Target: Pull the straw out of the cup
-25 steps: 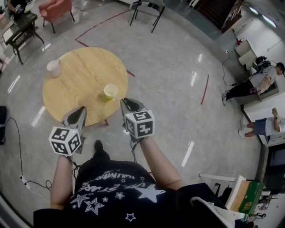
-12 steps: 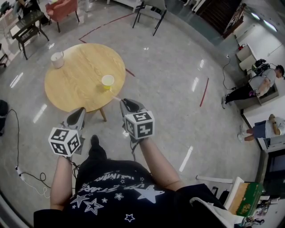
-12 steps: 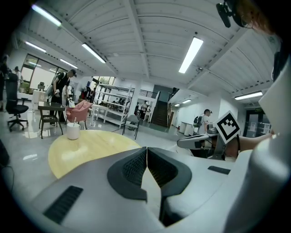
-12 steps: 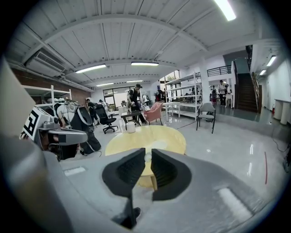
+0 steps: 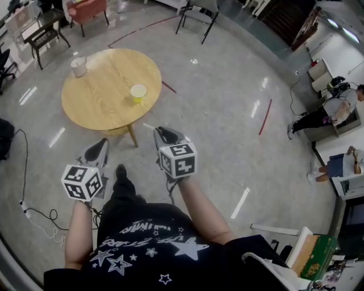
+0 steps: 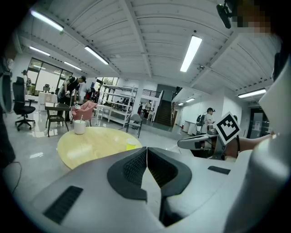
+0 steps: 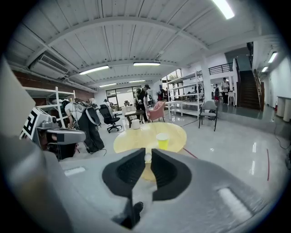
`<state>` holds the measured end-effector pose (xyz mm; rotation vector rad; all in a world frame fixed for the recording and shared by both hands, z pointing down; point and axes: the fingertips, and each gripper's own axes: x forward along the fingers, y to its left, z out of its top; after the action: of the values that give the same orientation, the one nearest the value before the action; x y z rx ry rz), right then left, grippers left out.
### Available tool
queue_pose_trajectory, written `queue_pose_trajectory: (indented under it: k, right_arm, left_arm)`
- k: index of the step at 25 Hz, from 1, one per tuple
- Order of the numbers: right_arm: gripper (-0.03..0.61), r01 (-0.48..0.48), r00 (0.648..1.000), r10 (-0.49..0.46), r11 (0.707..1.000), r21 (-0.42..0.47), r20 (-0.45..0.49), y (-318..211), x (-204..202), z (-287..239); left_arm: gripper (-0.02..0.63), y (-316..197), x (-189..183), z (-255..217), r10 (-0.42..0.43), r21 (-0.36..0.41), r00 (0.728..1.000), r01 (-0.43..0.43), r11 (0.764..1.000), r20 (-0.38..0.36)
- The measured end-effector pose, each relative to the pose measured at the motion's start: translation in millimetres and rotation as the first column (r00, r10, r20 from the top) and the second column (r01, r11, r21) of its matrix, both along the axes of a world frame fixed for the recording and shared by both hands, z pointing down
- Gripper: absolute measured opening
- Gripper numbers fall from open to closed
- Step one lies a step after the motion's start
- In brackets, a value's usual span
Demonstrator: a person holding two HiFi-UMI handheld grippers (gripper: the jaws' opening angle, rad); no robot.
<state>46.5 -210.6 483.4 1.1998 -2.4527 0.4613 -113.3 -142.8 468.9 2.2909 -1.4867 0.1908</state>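
Note:
A yellow cup (image 5: pixel 138 92) stands near the right edge of the round wooden table (image 5: pixel 96 108); it also shows in the right gripper view (image 7: pixel 162 140) and the left gripper view (image 6: pixel 131 144). My right gripper (image 5: pixel 161 132) is shut on a thin white straw (image 5: pixel 148 126) that pokes out toward the table; the straw's round end (image 7: pixel 148 157) sits between the pads. My left gripper (image 5: pixel 101 142) hangs beside it over the floor, jaws shut with nothing in them (image 6: pixel 146 150). Both grippers are well short of the table.
A white cup (image 5: pixel 78 66) with a straw stands at the table's far left. A pink armchair (image 5: pixel 90 10) and black chairs (image 5: pixel 196 12) stand beyond. A cable (image 5: pixel 34 213) lies on the floor at left. People (image 5: pixel 327 111) sit at right.
Both grippers have drawn back from the table with the straw still in the right one. The table and the yellow cup now lie farther away, floor showing between.

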Motion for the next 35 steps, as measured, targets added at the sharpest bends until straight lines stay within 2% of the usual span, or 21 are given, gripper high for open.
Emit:
queue_pose_trajectory:
  k: [13, 22, 35]
  right_arm:
    - [0.037, 0.019, 1.0, -0.019, 1.0, -0.013, -0.001, 27, 11, 8]
    - [0.037, 0.003, 1.0, -0.003, 1.0, -0.011, -0.017, 37, -4, 1]
    - [0.037, 0.013, 0.999, -0.013, 1.0, 0.007, -0.04, 96, -30, -9]
  left_arm:
    - [0.009, 36, 19, 8, 0.012, -0.026, 1.0, -0.011, 1.0, 0.019]
    - [0.009, 43, 2, 1, 0.022, -0.016, 1.0, -0.021, 1.0, 0.007]
    - [0.009, 95, -21, -6, 0.028, 0.002, 1.0, -0.028, 1.0, -0.014]
